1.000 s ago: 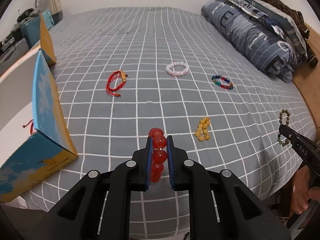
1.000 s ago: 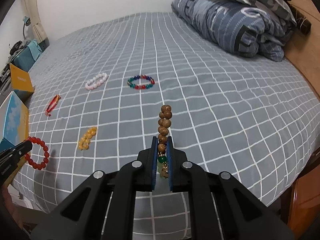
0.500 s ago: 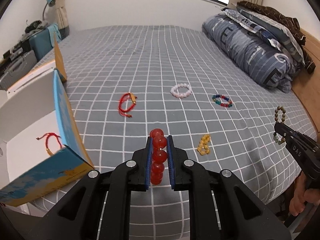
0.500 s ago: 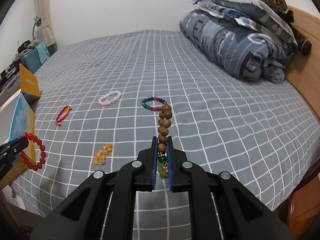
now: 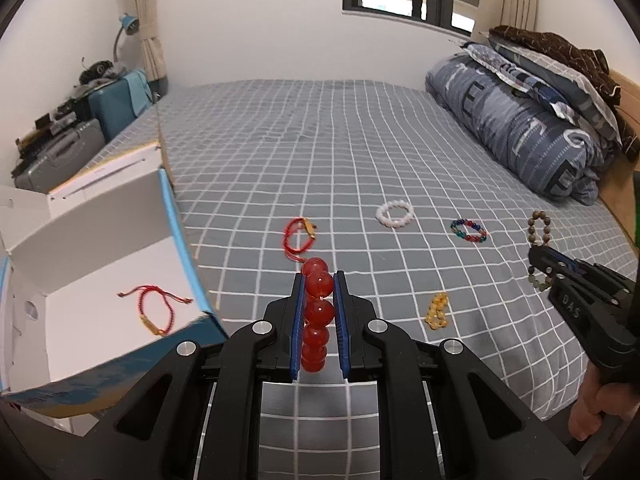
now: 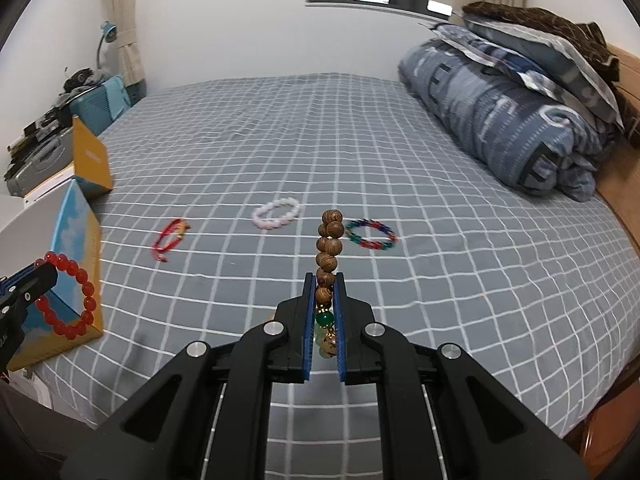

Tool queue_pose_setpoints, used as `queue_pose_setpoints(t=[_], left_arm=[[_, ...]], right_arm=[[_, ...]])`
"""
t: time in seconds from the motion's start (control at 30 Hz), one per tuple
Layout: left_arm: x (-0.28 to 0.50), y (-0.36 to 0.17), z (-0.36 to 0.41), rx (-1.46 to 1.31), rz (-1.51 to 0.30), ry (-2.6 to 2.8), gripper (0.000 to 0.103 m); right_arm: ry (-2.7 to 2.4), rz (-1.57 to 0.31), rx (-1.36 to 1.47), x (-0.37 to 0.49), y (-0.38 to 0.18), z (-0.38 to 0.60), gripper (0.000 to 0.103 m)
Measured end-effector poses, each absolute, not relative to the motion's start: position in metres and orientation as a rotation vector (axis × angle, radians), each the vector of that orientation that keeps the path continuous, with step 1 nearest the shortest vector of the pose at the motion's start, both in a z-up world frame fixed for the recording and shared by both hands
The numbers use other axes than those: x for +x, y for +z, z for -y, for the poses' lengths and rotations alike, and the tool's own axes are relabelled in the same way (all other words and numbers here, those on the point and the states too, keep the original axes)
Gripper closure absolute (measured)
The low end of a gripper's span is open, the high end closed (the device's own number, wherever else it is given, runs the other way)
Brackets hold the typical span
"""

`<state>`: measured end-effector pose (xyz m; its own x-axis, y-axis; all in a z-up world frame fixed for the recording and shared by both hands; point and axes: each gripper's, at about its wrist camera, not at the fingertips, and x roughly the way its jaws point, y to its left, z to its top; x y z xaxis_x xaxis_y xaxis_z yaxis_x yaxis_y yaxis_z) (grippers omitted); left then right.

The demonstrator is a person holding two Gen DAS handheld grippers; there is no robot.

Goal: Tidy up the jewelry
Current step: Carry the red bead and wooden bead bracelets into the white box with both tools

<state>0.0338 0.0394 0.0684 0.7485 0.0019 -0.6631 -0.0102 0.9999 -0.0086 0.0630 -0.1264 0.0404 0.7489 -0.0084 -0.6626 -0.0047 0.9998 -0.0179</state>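
Observation:
My left gripper point(image 5: 319, 280) is shut on a red bead bracelet point(image 5: 318, 308), held above the bed's near edge; the bracelet also shows in the right wrist view point(image 6: 70, 296). My right gripper point(image 6: 324, 280) is shut on a brown wooden bead bracelet point(image 6: 329, 248), also seen in the left wrist view point(image 5: 538, 232). An open blue box point(image 5: 100, 280) at the left holds a red cord bracelet point(image 5: 154, 304). On the bed lie a red cord bracelet point(image 5: 298, 234), a white bead bracelet point(image 5: 395, 214), a multicoloured bracelet point(image 5: 469, 231) and a yellow bead bracelet point(image 5: 437, 311).
The grey checked bedspread point(image 5: 320, 152) fills the middle. A folded blue duvet and pillows point(image 5: 532, 120) lie at the right by the wooden headboard. Suitcases and clutter point(image 5: 80, 128) stand at the far left. A yellow box flap point(image 6: 90, 156) rises behind the box.
Both grippers have risen and tilted up with their bracelets held; the window and wall have come into view. The inside of the box and its red cord bracelet now show fully.

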Motion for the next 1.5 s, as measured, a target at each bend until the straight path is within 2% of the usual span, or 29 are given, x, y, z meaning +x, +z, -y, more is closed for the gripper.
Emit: queue_pose_setpoints(t=[0.83, 1.5], left_arm=[[0.013, 0.104, -0.131, -0.091, -0.664, 0.185, 0.09], [-0.01, 0.092, -0.239, -0.171, -0.702, 0.401, 0.09]], right_arm=[[0.219, -0.69, -0.095, 0.083, 0.06, -0.014, 0.095], [0.437, -0.692, -0.156, 0.084, 0.061, -0.136, 0.095]])
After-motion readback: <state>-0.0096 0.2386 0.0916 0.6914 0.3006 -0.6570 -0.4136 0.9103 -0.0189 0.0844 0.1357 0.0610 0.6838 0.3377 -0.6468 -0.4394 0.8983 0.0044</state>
